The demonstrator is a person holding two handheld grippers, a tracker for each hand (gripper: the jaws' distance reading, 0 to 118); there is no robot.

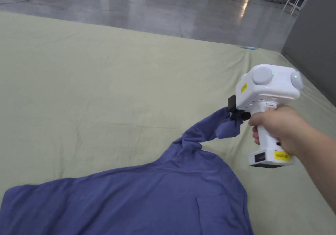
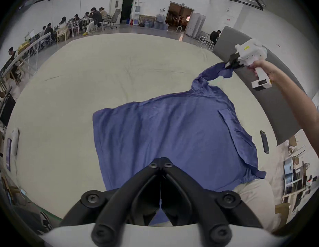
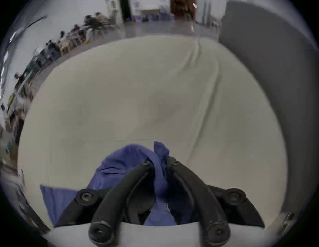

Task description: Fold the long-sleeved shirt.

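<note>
Head view: the long-sleeved shirt (image 1: 137,196) lies mostly flat on the pale green sheeted surface (image 1: 98,81), its body spread toward me, one sleeve (image 1: 210,130) drawn out and lifted toward the far right. My right gripper (image 1: 237,113) holds the end of that sleeve; my right hand (image 1: 279,127) wraps the white handle. Left gripper view: my left gripper (image 2: 161,161) hovers over the near edge of the shirt body, jaws together with nothing between them. From here the shirt shows a chest pocket (image 2: 226,115) on the right side and bunched fabric along the right edge; the lifted sleeve twists where it leaves the shoulder. A dark slim object (image 2: 264,141) lies on the sheet beside the shirt, apart from it. People sit at tables (image 2: 80,24) in the background. Right gripper view: my right jaws are clamped on a gathered wad of sleeve fabric, which bulges above and below the grip. Handling judgement: the cloth is light, thin and limp; it carries no shape of its own, drapes and twists under tension, and slides easily over the sheet. Recommended hold points are seams, cuffs and hem corners, where layers are thicker and less likely to slip out. The twisted sleeve probably needs straightening before it is laid across the body.
</note>
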